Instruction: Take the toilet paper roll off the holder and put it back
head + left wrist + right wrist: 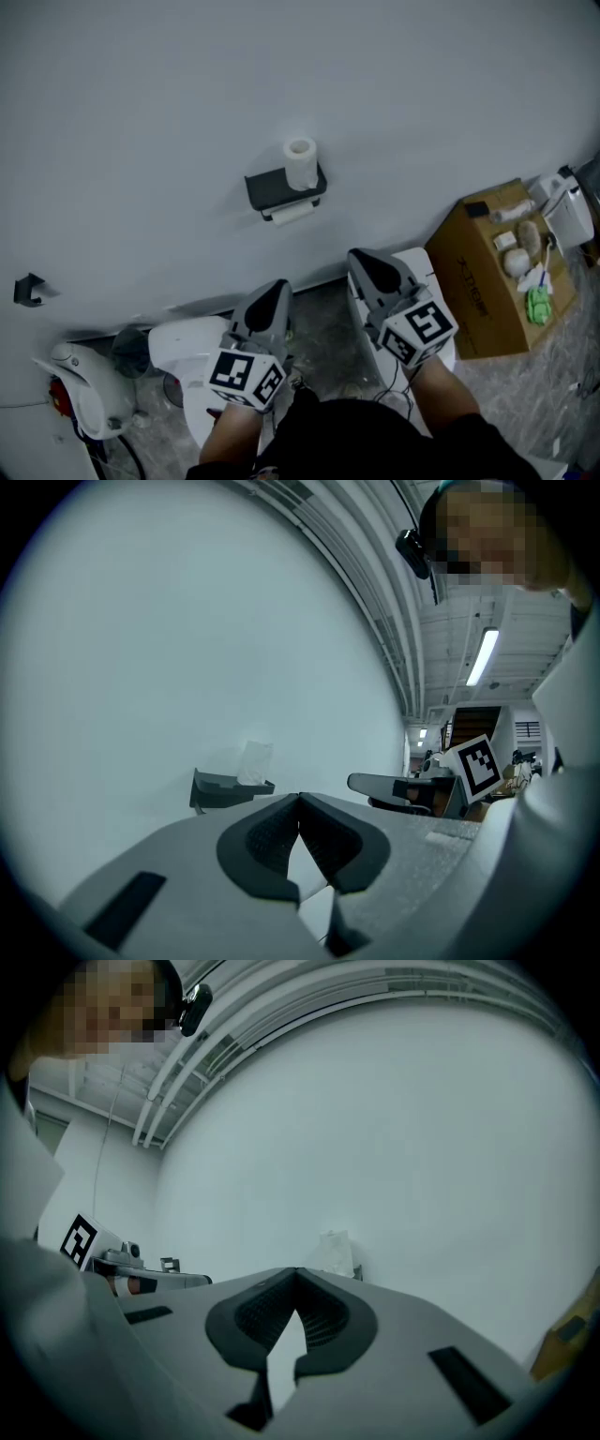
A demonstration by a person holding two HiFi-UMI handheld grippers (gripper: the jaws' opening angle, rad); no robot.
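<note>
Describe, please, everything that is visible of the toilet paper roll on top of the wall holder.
The toilet paper roll is white, a short cylinder of wound paper with an open hollow core on top. It stands upright on the right end of the flat top of the dark wall holder, close to the pale wall. Only the holder seems to touch it.

The toilet paper roll (300,163) is white, its holder (277,190) black, the wall (187,94) pale grey, the cardboard box (480,281) brown.
</note>
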